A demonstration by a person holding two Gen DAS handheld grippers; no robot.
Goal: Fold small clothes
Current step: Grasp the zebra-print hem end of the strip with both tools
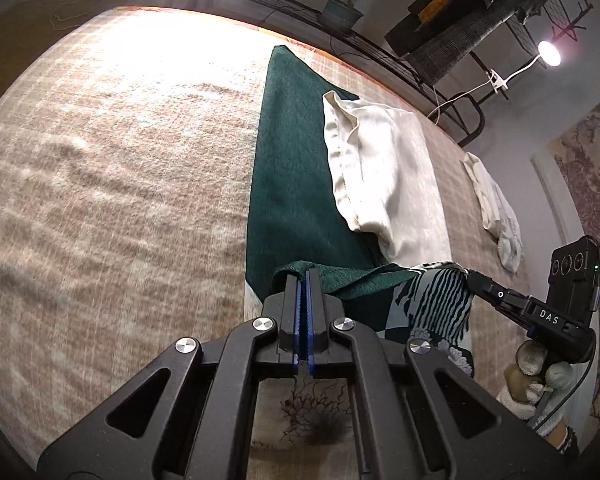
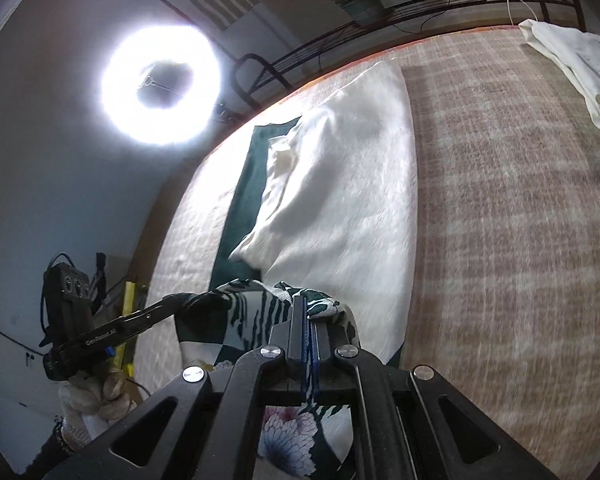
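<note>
Left wrist: my left gripper (image 1: 305, 280) is clamped on the green patterned cloth (image 1: 364, 280), lifted off the bed (image 1: 120, 160). Right wrist: my right gripper (image 2: 305, 306) pinches the same cloth's other edge. Cloth hangs stretched between them, over a cream garment (image 1: 376, 172). Another white garment (image 2: 580, 64) lies well apart.

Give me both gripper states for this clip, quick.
Left gripper: closed, pinching the dark green patterned floral garment at its plain green edge.
Right gripper: closed, pinching the same garment at its striped green and white edge.
</note>
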